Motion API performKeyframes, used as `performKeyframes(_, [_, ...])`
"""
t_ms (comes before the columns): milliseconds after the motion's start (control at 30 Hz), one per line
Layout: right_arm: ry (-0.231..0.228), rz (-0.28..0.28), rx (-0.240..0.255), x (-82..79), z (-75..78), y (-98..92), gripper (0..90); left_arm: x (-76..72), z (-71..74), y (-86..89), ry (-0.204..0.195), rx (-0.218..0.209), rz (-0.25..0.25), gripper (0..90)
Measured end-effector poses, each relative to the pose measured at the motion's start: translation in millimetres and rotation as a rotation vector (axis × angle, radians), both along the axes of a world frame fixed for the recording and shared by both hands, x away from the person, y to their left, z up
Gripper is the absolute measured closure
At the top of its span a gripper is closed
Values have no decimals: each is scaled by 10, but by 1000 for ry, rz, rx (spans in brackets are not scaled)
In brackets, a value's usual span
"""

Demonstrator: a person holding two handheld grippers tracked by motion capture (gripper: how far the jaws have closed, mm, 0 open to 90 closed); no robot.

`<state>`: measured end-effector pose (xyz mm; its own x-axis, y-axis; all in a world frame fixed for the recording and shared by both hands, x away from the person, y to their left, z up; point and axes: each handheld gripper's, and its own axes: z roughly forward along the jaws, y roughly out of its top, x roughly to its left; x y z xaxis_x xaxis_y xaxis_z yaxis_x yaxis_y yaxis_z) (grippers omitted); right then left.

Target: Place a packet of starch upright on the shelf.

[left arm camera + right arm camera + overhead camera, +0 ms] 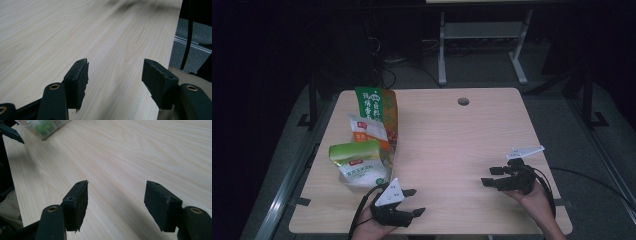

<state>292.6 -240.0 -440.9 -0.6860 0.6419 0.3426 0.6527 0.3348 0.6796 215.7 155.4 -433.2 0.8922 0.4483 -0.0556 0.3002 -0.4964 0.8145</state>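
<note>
Wooden bench (447, 145) bare at the middle. Green packets (367, 145) bunched near the left gripper (414, 201), untouched, nothing moved yet. Left jaws wide open, empty; right gripper (488, 176) likewise open, empty, well apart from the packets. Picking up still ahead, probably.

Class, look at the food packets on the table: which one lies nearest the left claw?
The front packet, white with a light-green top; the red-and-white packet and the tall green-and-orange bag sit farther back.

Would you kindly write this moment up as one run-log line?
left gripper: open, empty, by bags | right gripper: open, empty | snack bags: three, clustered, table's left | table: wooden
</note>
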Motion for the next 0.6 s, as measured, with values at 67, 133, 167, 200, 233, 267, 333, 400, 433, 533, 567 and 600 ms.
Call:
performKeyframes(67, [-2, -5, 0, -34, -13, -16, 342, 0, -1, -1, 1, -1, 0, 374])
performKeyframes(133, [-2, -8, -3, -71, -20, -33, 338, 1, 0, -1, 1, -1, -1, 374])
performKeyframes(167, [-11, -8, -4, -87, -29, -42, 336, 2, 1, 0, 2, -2, -1, 374])
performKeyframes(200, [-10, -11, -5, -105, -32, -47, 333, 3, 0, 0, 3, -5, 1, 375])
performKeyframes(233, [-9, -17, -6, -126, -30, -51, 330, 4, -2, 0, 4, -8, 2, 374])
performKeyframes(267, [-18, -15, -6, -146, -33, -62, 329, 6, -3, 2, 5, -9, 2, 374])
performKeyframes(333, [-24, -20, -5, -182, -42, -77, 321, 9, -5, 2, 9, -10, 3, 374])
performKeyframes(400, [-32, -32, -2, -220, -56, -87, 307, 11, -3, -1, 10, -12, 2, 373])
performKeyframes(433, [-36, -38, -1, -242, -63, -91, 303, 11, -3, -3, 11, -13, 3, 372])
performKeyframes(533, [-64, -58, -17, -304, -70, -110, 292, 15, 0, -10, 12, -15, 1, 370])
performKeyframes(567, [-73, -62, -19, -328, -58, -127, 292, 18, 0, -16, 14, -15, -1, 369])
performKeyframes(600, [-86, -67, -21, -355, -38, -140, 291, 22, 1, -19, 14, -15, -2, 368])
